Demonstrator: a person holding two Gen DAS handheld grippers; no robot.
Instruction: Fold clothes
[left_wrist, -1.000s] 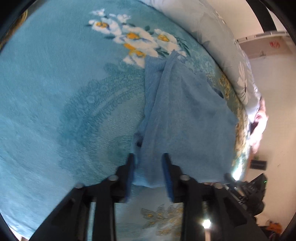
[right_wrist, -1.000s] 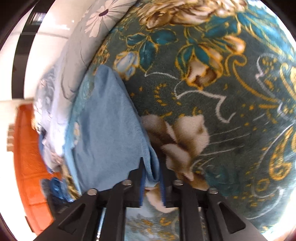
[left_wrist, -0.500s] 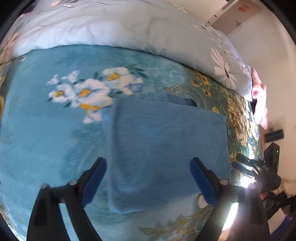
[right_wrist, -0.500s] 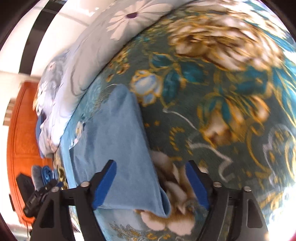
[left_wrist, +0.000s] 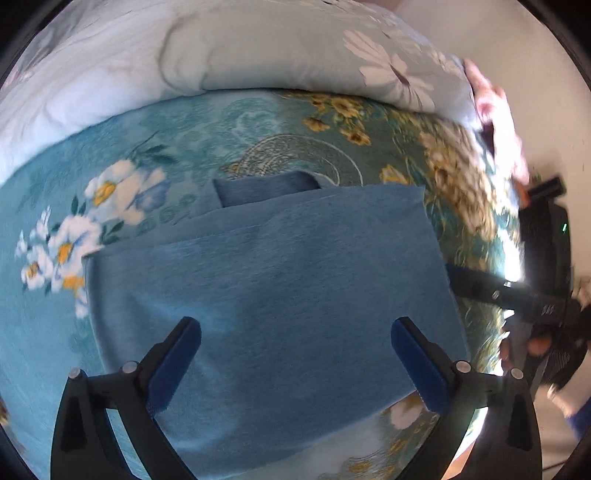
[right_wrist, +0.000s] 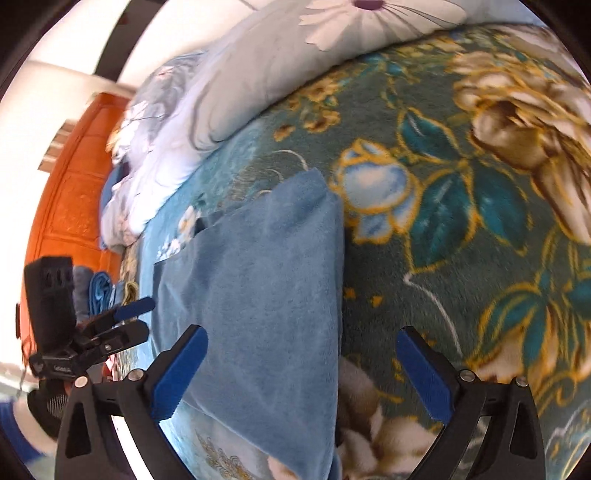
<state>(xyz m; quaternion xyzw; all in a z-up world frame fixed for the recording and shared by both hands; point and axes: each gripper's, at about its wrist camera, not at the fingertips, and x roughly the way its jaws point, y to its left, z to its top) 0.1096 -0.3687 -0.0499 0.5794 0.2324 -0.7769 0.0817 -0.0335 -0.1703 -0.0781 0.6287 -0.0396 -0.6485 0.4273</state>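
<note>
One folded blue cloth (left_wrist: 280, 280) lies mid-frame in both views. One floral blanket (left_wrist: 280, 140) is under it, and one pale quilt (left_wrist: 258, 48) runs along the top. Two grippers show: the left (left_wrist: 295, 365) at the bottom of its own view, and the right (right_wrist: 301, 373) at the bottom of its own. Each has two blue pads (left_wrist: 173, 365). One orange door (right_wrist: 70, 192) stands at the left of the right view

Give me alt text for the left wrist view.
A folded blue cloth lies flat on a teal floral blanket, with the left gripper above it, its blue-padded fingers opening wide and gripping nothing. A pale flowered duvet lies behind.
</note>
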